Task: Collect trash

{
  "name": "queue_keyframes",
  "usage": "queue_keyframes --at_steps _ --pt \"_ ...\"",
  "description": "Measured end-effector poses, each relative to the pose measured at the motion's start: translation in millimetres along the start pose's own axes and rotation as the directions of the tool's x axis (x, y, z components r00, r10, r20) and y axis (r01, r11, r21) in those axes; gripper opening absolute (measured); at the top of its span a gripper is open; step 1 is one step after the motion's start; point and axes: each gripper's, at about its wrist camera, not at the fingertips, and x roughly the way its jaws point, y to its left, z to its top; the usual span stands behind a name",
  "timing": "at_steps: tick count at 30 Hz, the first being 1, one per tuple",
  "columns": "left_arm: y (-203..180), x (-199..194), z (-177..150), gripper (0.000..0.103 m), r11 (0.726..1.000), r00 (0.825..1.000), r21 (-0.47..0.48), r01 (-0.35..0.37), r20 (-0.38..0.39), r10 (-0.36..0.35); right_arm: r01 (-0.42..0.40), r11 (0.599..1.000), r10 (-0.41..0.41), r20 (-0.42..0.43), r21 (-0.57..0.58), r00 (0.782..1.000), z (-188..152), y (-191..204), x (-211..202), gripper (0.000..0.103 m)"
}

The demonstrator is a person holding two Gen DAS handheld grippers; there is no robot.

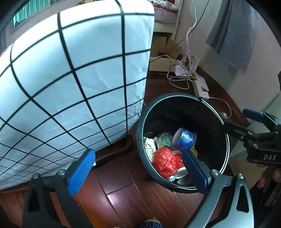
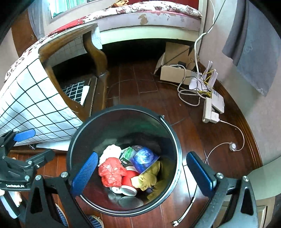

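Right wrist view: dark wooden floor (image 2: 140,84); bed in a white black-grid cover (image 2: 35,108); black bin (image 2: 123,122), upright, near the bed corner. Inside the bin: red plastic bag (image 2: 110,172), blue foil packet (image 2: 144,158), olive cloth (image 2: 149,177), red cup (image 2: 130,182). Right gripper (image 2: 142,173) over the bin, jaws wide apart, empty. Left gripper (image 1: 138,170) at the rim, jaws apart, empty.

- Soft daylight enters from the window (image 2: 70,7) in the upper left of both views.
- The white black-gridded sheet (image 1: 73,73) glows bright with a bluish cast.
- The black round bin's inside wall (image 2: 123,129) is deep in shadow.
- Strong fisheye bending, dark corners; slight blur.
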Motion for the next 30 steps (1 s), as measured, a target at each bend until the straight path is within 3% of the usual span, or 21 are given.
queue_keyframes --at_steps 12,23,30 --pt "2 -46 12 0.1 0.999 0.996 0.026 -0.047 0.073 0.045 0.022 1.0 -0.023 0.042 0.018 0.999 5 21 -37 0.102" --pt "18 -110 14 0.1 0.989 0.977 0.01 -0.149 0.157 0.146 0.044 0.998 -0.048 0.087 0.049 0.995 20 50 -98 0.102" --pt "21 -149 17 0.1 0.988 0.966 -0.027 -0.151 0.209 0.154 0.051 0.996 -0.061 0.159 0.067 0.985 33 66 -144 0.102"
